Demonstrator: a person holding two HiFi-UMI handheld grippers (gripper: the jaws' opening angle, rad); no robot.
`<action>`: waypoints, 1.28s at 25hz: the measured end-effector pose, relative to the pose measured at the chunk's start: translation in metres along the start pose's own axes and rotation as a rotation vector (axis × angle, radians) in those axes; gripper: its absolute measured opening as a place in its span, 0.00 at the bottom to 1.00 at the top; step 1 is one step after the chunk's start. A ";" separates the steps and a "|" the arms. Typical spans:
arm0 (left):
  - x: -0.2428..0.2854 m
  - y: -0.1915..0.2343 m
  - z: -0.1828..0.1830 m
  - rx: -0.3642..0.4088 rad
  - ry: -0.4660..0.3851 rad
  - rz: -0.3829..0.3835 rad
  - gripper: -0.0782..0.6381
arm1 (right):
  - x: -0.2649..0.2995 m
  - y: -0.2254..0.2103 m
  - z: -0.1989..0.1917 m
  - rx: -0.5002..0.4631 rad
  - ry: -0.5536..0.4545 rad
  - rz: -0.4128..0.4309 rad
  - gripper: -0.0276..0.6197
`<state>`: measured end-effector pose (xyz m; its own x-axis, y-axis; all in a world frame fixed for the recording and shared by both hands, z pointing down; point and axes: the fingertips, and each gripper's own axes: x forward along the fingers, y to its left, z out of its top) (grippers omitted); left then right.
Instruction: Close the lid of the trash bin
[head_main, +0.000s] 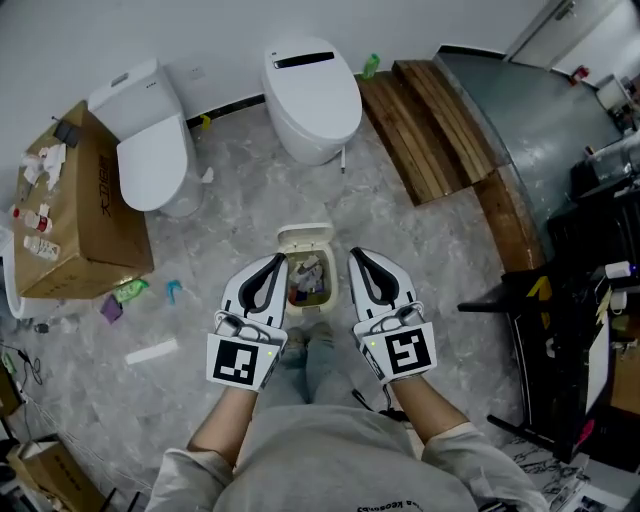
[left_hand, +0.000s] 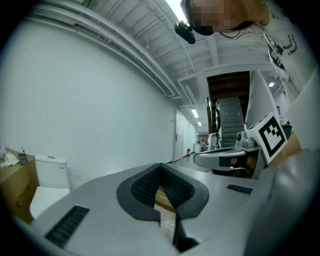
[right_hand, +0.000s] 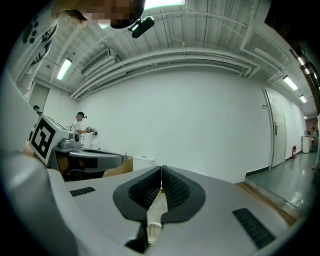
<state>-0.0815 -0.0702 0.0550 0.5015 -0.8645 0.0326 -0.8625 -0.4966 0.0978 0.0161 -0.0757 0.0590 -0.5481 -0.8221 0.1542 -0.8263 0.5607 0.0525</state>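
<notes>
Trash bin (head_main: 332, 282), lid (head_main: 305, 237) raised, contents indistinct, near edge hidden behind person's legs, left gripper (head_main: 277, 259) and right gripper (head_main: 357, 254) flanking bin, jaws fully closed, empty.

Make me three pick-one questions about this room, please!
1. Where is the bin? A between left gripper and right gripper B on the box C on the planks
2. How many toilets? A one B two C four
3. The bin's lid is: A shut B open C missing
Answers: 1 A, a gripper shows on each side of it; 2 B, two white ones stand by the wall; 3 B, the lid leans back and trash shows inside.
</notes>
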 end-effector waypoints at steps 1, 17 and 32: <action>0.003 0.003 -0.006 -0.007 -0.002 0.000 0.14 | 0.006 -0.001 -0.007 -0.006 0.004 0.007 0.09; 0.038 0.053 -0.148 0.002 0.092 0.001 0.14 | 0.069 -0.013 -0.127 -0.026 0.035 0.084 0.09; 0.073 0.062 -0.222 -0.039 0.079 -0.014 0.14 | 0.101 -0.028 -0.200 -0.024 0.057 0.098 0.09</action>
<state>-0.0831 -0.1474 0.2841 0.5185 -0.8481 0.1088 -0.8528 -0.5038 0.1372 0.0097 -0.1550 0.2701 -0.6174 -0.7565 0.2160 -0.7653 0.6411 0.0580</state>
